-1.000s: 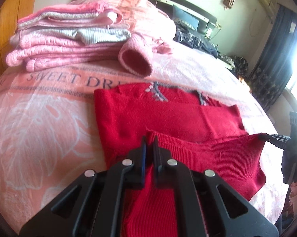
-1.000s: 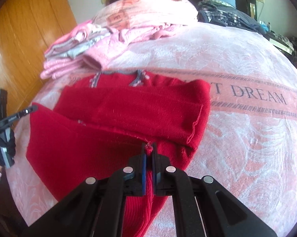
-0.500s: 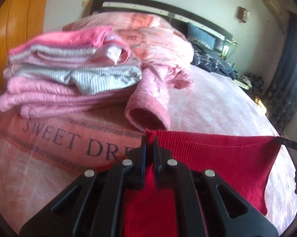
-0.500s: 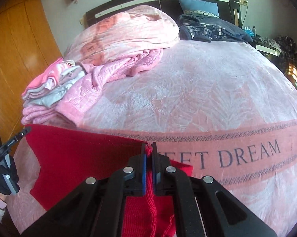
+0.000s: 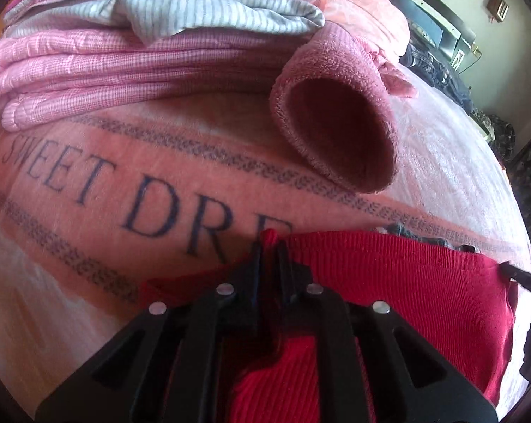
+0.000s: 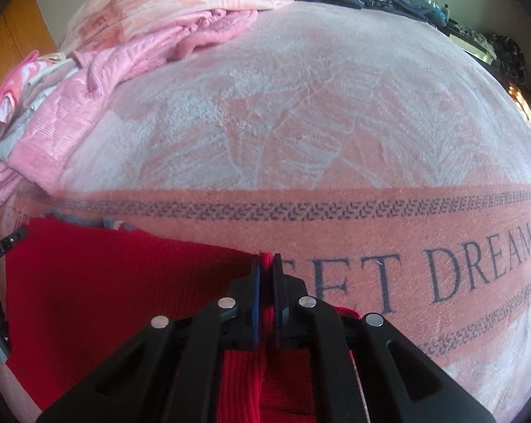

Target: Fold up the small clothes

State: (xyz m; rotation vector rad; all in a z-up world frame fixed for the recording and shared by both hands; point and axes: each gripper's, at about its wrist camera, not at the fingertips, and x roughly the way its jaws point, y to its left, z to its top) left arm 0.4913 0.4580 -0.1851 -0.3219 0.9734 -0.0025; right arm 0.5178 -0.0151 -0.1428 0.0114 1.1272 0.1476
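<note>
The red sweater [image 5: 388,275] lies on the bed [image 6: 300,105], its raised edge just short of the "SWEET DREAM" band. The left claw [image 5: 269,243] and right claw [image 6: 265,264] are each clenched on 1 hem corner. Light, soft knit that will sag; corners are the best hold. Compared with 1 second ago, the hem has been carried up over the body toward the collar.

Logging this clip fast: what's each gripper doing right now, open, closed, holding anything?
Left gripper: closed, pinching one corner of the red knit garment.
Right gripper: closed, pinching the opposite corner of the same garment.
</note>
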